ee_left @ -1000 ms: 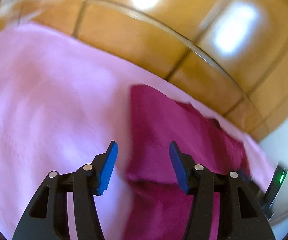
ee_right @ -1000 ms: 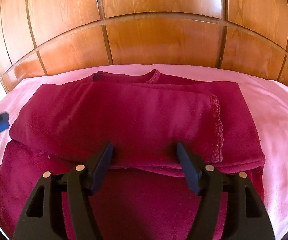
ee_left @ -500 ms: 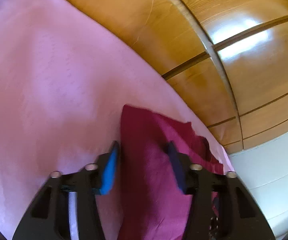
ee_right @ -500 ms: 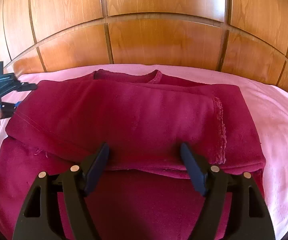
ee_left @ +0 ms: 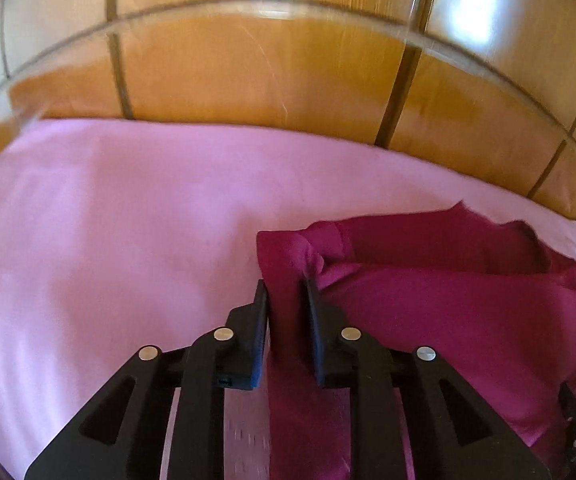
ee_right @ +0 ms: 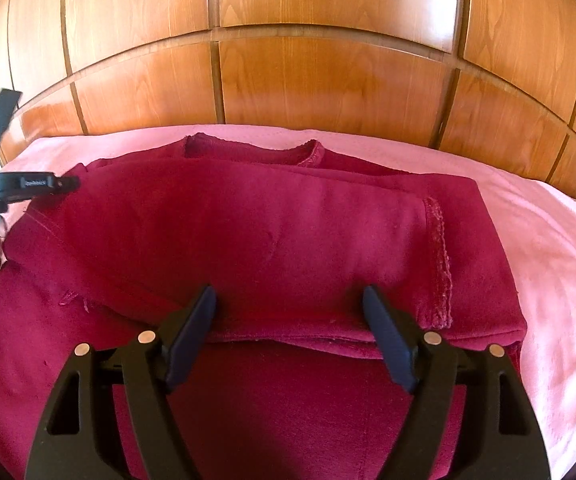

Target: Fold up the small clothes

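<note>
Crimson garment [ee_right: 272, 240] lies crosswise (neckline toward headboard [ee_right: 327, 84]), left gripper [ee_left: 286, 300] pinching its edge, right gripper [ee_right: 289, 304] spread.

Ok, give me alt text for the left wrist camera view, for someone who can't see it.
The left gripper is shut on the near corner of a dark red garment, which bunches up between its fingers. The garment lies on a pink sheet, with wooden panels behind.
</note>
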Demonstrator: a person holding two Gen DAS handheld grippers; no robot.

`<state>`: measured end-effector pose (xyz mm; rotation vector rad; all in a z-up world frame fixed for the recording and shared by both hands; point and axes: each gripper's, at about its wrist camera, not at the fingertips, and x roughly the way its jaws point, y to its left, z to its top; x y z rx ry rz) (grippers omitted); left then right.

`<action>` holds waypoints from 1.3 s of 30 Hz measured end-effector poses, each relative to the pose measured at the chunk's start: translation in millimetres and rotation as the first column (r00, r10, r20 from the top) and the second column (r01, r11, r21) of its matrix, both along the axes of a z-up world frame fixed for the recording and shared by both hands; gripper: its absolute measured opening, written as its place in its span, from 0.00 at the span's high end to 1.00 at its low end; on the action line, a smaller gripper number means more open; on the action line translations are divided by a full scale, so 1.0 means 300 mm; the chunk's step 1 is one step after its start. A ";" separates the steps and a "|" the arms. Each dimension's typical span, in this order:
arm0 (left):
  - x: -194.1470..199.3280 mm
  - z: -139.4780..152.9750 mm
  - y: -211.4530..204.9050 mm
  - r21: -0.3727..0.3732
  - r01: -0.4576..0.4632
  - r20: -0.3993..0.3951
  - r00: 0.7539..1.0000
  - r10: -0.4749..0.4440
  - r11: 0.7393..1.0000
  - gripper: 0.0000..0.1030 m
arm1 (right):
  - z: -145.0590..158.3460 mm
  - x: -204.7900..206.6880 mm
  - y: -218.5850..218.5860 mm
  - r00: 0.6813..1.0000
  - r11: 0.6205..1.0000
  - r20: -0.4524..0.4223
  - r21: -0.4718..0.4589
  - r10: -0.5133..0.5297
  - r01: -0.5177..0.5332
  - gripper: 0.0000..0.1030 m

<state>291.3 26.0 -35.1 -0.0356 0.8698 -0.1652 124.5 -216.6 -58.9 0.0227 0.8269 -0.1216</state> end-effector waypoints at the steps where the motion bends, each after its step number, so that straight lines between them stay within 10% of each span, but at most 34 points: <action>1: -0.027 0.021 0.001 0.002 -0.005 0.023 1.000 0.005 1.000 0.78 | 0.000 0.000 0.000 1.000 1.000 0.000 0.001 0.000 0.000 0.26; 13: -0.373 0.135 -0.069 0.065 0.118 0.192 0.973 -0.129 0.991 0.74 | 0.033 0.002 -0.011 1.000 0.999 -0.017 0.047 0.021 -0.020 0.19; 23: -0.410 0.131 -0.111 0.060 0.144 0.178 0.972 -0.152 0.988 0.73 | 0.154 0.002 -0.022 0.999 0.994 0.043 0.103 0.018 -0.022 0.14; 25: -0.412 0.131 -0.109 0.053 0.143 0.182 0.972 -0.151 0.988 0.53 | 0.163 0.016 -0.039 0.999 0.993 0.046 0.122 0.004 -0.010 0.14; 39: -0.398 0.110 -0.112 0.053 0.150 0.181 0.971 -0.157 0.987 0.53 | 0.074 0.123 -0.132 0.997 0.993 -0.044 0.090 -0.070 0.073 0.17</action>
